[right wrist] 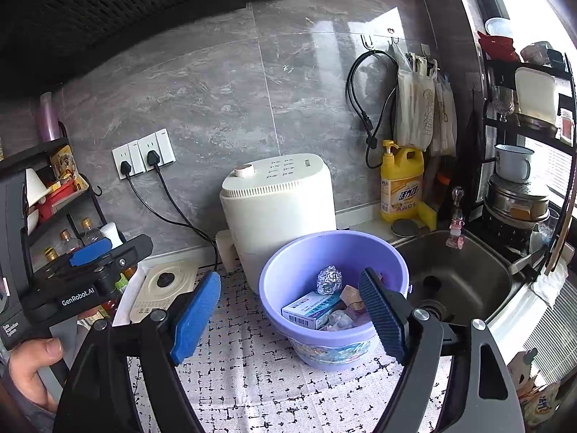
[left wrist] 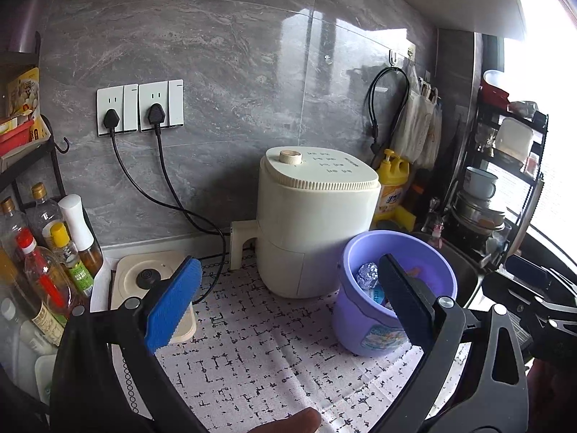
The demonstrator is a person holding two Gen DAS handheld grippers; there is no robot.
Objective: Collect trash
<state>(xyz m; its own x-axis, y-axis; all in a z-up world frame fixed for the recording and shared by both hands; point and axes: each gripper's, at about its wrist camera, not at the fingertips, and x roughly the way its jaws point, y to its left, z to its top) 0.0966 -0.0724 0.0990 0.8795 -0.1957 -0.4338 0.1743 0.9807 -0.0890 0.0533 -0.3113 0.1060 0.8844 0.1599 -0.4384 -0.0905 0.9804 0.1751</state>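
You are holding the left gripper (left wrist: 288, 310) wide open and empty, its blue pad and ribbed black pad gripping nothing, left of the round lilac plastic bucket (right wrist: 333, 342). Your right gripper (right wrist: 290, 315) is also gaping empty, just in front of that bucket. Inside it are lying a crumpled foil ball (right wrist: 329, 280) and a blue-and-white cardboard box (right wrist: 312, 310).

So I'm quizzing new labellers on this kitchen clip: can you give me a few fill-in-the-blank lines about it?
1. The foil ball lies inside the purple ____.
2. Both wall sockets hold ____ plugs.
3. The yellow bottle stands beside the ____.
4. The right hand-held gripper is ____, gripping nothing.

Missing words: bucket; black; sink; open
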